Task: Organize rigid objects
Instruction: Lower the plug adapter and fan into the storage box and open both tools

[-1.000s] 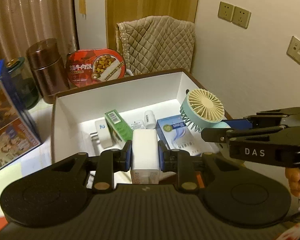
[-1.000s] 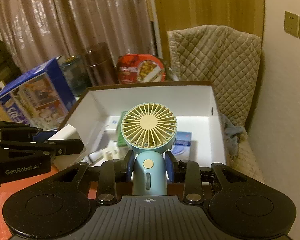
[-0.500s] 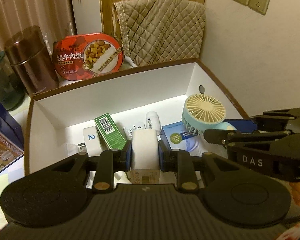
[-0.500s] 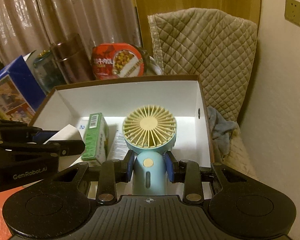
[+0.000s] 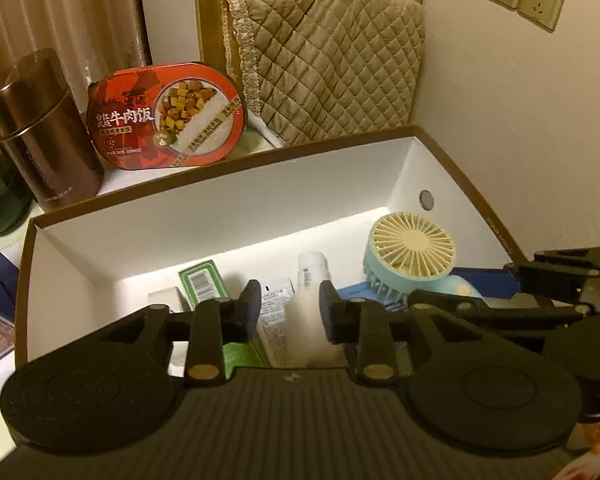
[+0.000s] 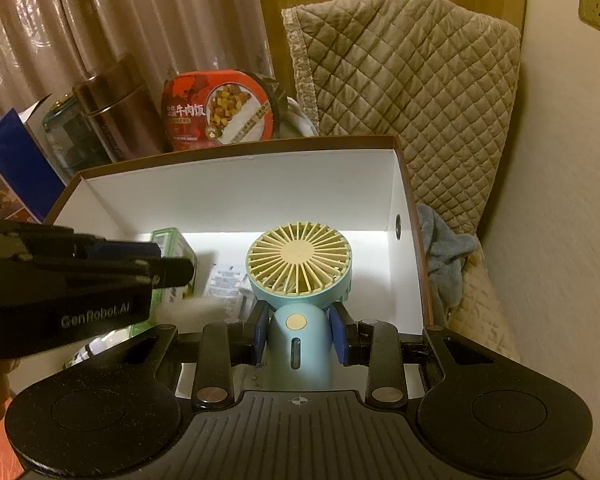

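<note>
A white cardboard box with a brown rim [image 5: 228,216] [image 6: 240,196] lies open below both grippers. My left gripper [image 5: 288,304] hangs over its front, jaws opening; a white block [image 5: 308,328], blurred, sits low between them and the left pad is clear of it. My right gripper [image 6: 300,320] is shut on the handle of a blue hand fan with a cream grille [image 6: 298,258] [image 5: 412,246], held over the box's right half. A green carton [image 5: 200,280], a white tube [image 5: 312,264], a printed sachet [image 5: 276,300] and a blue packet [image 5: 356,292] lie in the box.
Behind the box stand a brown canister [image 5: 40,132], a red meal tub [image 5: 168,116] and a quilted cover [image 5: 328,64]. A blue carton [image 6: 8,168] and a green glass jar [image 6: 68,136] are at the left. The wall is close on the right, with a blue cloth [image 6: 448,256] beside the box.
Both grippers have moved forward and down over the box. The left jaws have parted and the white block has slipped lower between them. The fan stays gripped.
</note>
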